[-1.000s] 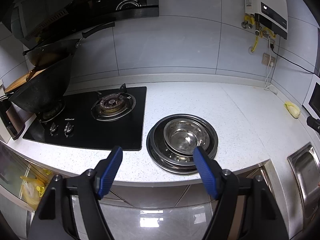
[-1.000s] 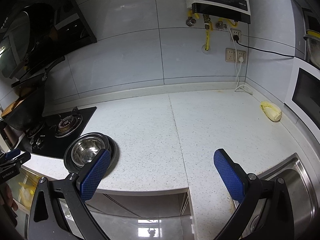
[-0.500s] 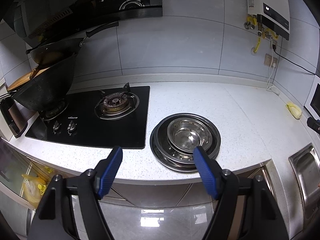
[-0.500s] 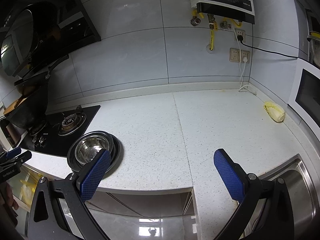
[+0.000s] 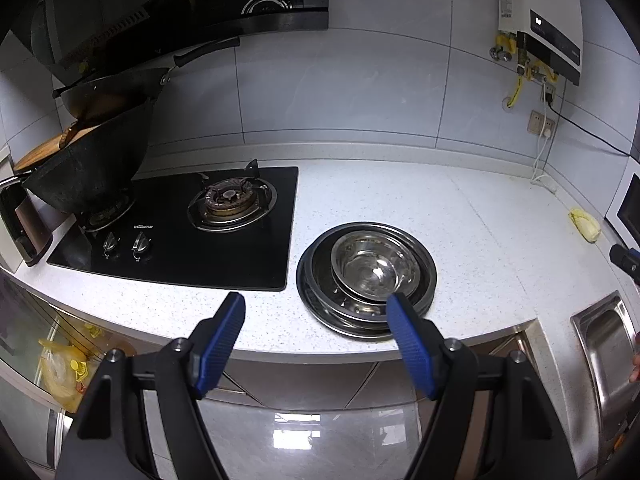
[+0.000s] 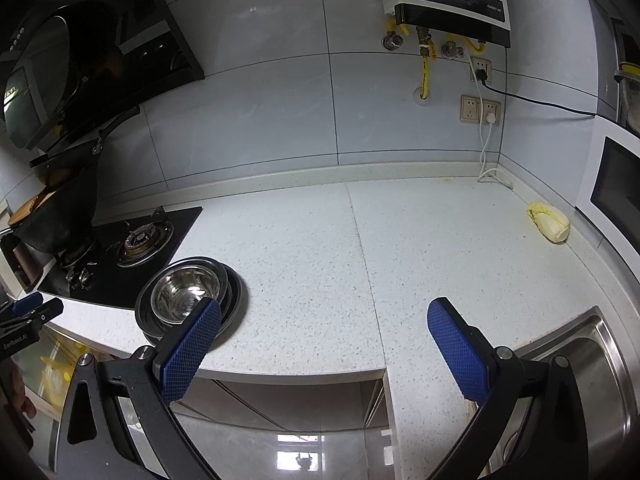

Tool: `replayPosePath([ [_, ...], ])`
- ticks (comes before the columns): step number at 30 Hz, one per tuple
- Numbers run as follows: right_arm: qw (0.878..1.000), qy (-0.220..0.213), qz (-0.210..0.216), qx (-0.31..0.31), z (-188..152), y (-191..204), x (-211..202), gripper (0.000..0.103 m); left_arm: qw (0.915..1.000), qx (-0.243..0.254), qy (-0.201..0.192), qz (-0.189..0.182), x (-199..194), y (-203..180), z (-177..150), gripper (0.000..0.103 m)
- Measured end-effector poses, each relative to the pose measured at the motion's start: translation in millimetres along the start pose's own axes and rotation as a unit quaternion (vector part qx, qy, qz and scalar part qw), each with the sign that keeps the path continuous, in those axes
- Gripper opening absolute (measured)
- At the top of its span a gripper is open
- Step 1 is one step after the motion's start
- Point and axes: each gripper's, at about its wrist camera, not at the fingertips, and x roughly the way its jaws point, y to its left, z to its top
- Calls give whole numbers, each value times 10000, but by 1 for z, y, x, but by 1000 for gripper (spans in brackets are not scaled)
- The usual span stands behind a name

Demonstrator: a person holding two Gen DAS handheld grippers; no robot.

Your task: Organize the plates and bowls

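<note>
Bowl [image 5: 374, 266] nested atop plates [image 5: 366, 316] on counter [image 5: 480, 240], unmoved since second ago. Left gripper [image 5: 316, 320], right gripper [image 6: 324, 322]: jaws apart, empty. Stacking apparently done.

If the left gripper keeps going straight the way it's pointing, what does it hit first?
Probably the countertop near its front edge, just left of the stack of steel plates. The left gripper has open, empty jaws, and its right finger lines up with the stack's near rim, though depth is unclear.

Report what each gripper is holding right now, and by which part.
Nothing is held. The left gripper and the right gripper both stand open with empty air between their pads, short of the stacked steel plates and bowl on the counter.
</note>
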Motion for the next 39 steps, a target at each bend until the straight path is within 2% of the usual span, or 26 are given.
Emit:
replayPosePath([
  [19,10000,25,-9,-43,0,1,0,102,9997,-243,71,-66,1,2,-3,72],
  [39,10000,31,-1,-47,2,1,0,101,9998,-182,5,-119,-3,0,-4,72],
])
